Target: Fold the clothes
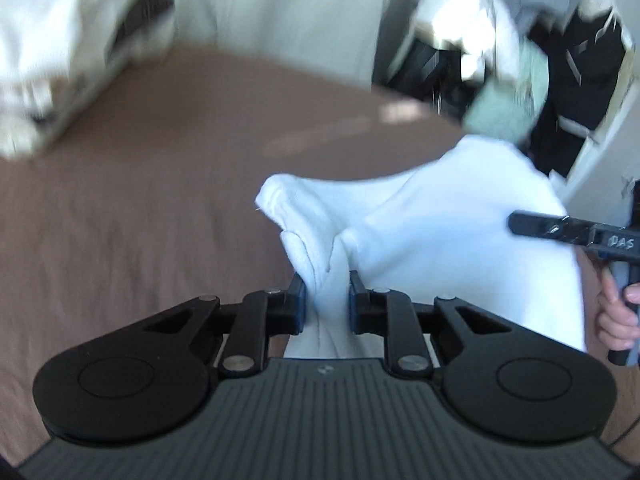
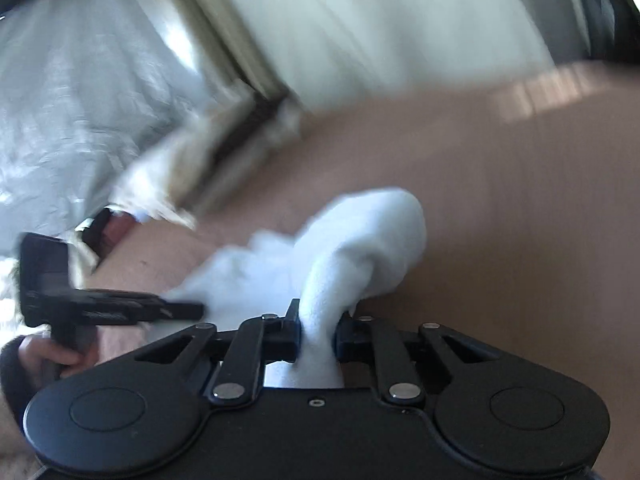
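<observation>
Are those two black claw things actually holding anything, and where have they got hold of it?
Yes, both pinch one white cloth. The left gripper clamps a bunched fold at its near edge; the right gripper clamps another bunched part. Which corners cannot be told.

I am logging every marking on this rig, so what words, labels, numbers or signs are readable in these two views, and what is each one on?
"PAS", handwritten in pale marker, roughly legible: on the side of the right tool, seen in the left wrist view.
Small pale logo mark on the ribbed grey body behind the left tool: too small to read.
Pale print on the side of the left tool, seen in the right wrist view: blurred, unreadable.
No text on the white garment.
</observation>
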`<state>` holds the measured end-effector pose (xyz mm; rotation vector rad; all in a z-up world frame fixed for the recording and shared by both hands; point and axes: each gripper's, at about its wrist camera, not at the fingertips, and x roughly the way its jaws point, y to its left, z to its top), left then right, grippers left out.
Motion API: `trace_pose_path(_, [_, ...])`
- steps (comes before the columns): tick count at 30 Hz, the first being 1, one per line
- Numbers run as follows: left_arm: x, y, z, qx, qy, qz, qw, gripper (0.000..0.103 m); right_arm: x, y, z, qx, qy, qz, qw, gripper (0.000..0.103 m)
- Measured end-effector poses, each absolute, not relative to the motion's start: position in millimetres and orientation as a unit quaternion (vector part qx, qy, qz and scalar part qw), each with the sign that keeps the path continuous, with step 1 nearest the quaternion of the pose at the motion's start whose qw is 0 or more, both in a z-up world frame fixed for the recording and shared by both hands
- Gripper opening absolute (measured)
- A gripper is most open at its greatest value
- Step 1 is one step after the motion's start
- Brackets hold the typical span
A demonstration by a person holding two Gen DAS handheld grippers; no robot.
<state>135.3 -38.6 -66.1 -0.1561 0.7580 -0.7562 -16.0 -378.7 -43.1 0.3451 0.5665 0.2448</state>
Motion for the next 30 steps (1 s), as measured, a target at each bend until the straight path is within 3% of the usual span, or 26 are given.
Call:
trace_pose_path(1, [141.8,-36.6,-63.9,-0.101,0.352,-0.35,0.862,0.023,-12.7,-378.8,-28.8,0.151,0.256,0.116,0.948,0.017])
trace_pose_path(3, [156.1,-33.8,-65.1,-0.138,0.355,-0.319,0.868,0.052,8.8,-383.6,-23.7,0.12,0.268,0.083,0.952,0.019])
trace_pose_path(5, [166.3,-29.2,-76.4,-0.164,0.389,-0.3,0.856,0.054,28.8,-393.4,-28.8,0.109,0.295,0.041,0.948,0.042])
trace_pose_path(8, [173.7,-17.5,-100.2,-0.208,0.45,-0.303,0.814,0.055,38.4,-419.6,-51.1,0.16,0.344,-0.011,0.925,0.044])
trace_pose_path(9, [174.3,-12.8,-108.1,-0.237,0.472,-0.313,0.79,0.059,29.7,-429.9,-56.4,0.197,0.344,-0.005,0.918,0.045])
trace_pose_path(11, [173.4,-7.6,-122.1,-0.29,0.512,-0.325,0.74,0.063,7.8,-447.9,-66.8,0.268,0.341,0.012,0.901,0.061])
trace_pose_path(15, [172.9,-19.6,-139.2,-0.334,0.532,-0.336,0.702,0.082,-11.3,-448.6,-97.3,0.355,0.356,0.038,0.864,0.067])
trace_pose_path(17, [173.1,-33.1,-140.1,-0.307,0.521,-0.355,0.713,0.085,-13.6,-446.3,-110.7,0.391,0.368,0.056,0.842,0.071])
trace_pose_path(18, [173.2,-39.9,-140.6,-0.293,0.516,-0.365,0.718,0.084,-13.5,-443.2,-117.2,0.407,0.37,0.067,0.832,0.072])
trace_pose_path(19, [173.3,-46.6,-141.0,-0.279,0.51,-0.374,0.723,0.079,-8.8,-438.4,-122.9,0.42,0.376,0.08,0.822,0.08])
trace_pose_path(20, [169.8,-56.3,-137.1,-0.231,0.504,-0.378,0.742,0.048,-3.0,-433.2,-128.5,0.432,0.381,0.094,0.812,0.092])
trace_pose_path(21, [166.3,-66.0,-133.2,-0.182,0.497,-0.38,0.758,0.037,2.8,-428.0,-134.1,0.443,0.387,0.107,0.801,0.096])
trace_pose_path(22, [160.5,-75.5,-126.4,-0.14,0.481,-0.384,0.775,0.034,8.6,-422.8,-139.7,0.455,0.392,0.12,0.791,0.1])
trace_pose_path(24, [151.2,-89.2,-114.5,-0.086,0.456,-0.386,0.798,0.024,15.4,-408.6,-136.8,0.443,0.385,0.109,0.802,0.098])
trace_pose_path(25, [147.8,-93.3,-109.6,-0.074,0.448,-0.384,0.804,0.023,18.3,-399.9,-131.9,0.428,0.38,0.1,0.814,0.087])
trace_pose_path(26, [144.9,-96.0,-105.4,-0.063,0.439,-0.383,0.811,0.022,20.8,-388.3,-126.3,0.397,0.384,0.086,0.829,0.053])
trace_pose_path(27, [140.6,-96.1,-99.4,-0.058,0.43,-0.382,0.816,0.021,21.6,-374.4,-118.4,0.352,0.39,0.077,0.847,0.043])
trace_pose_path(30, [127.9,-96.3,-81.3,-0.045,0.404,-0.378,0.832,0.021,4.1,-338.2,-81.1,0.239,0.354,0.07,0.902,0.038])
